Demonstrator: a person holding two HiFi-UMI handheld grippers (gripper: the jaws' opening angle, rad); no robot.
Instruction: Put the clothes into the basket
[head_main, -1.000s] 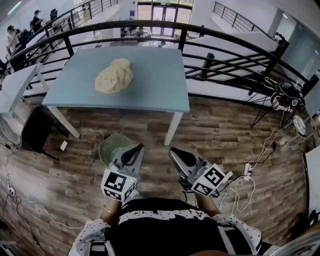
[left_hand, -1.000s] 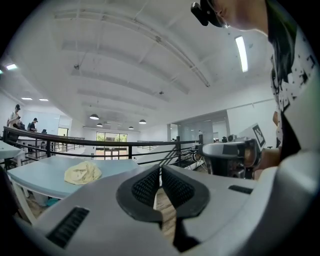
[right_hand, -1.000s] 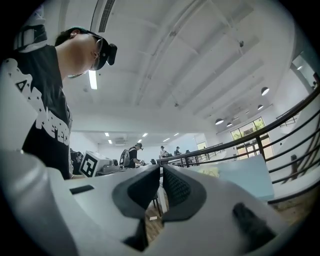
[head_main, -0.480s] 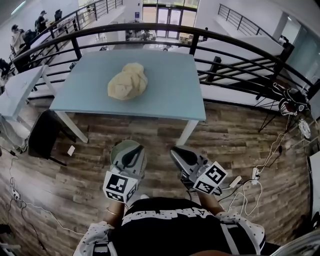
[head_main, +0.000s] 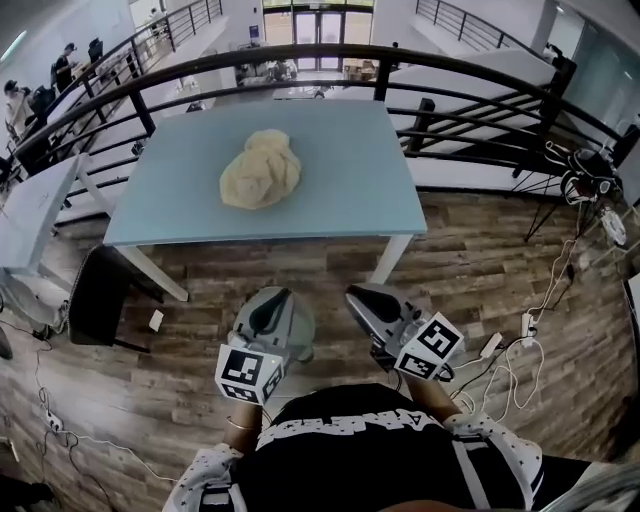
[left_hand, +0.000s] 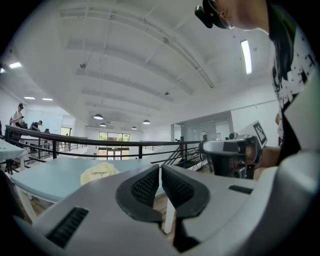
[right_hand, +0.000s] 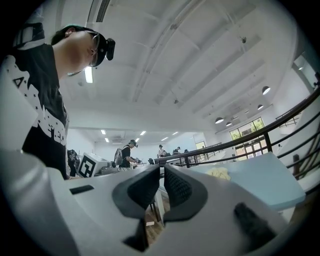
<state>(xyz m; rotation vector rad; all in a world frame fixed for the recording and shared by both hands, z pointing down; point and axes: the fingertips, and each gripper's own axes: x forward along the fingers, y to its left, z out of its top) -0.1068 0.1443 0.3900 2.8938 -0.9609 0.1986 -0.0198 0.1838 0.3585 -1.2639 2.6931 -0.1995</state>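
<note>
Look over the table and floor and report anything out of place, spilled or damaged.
Nothing is spilled or damaged. The cream clothes lie in a crumpled heap on the blue table, not yet in the basket on the floor below. Loose cables trail over the floor at the right.

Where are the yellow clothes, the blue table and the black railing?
yellow clothes (head_main: 260, 170): head view, middle of the crumpled pile.
blue table (head_main: 355, 170): head view, bare tabletop beside the clothes.
black railing (head_main: 310, 48): head view, top rail beyond the table.
</note>
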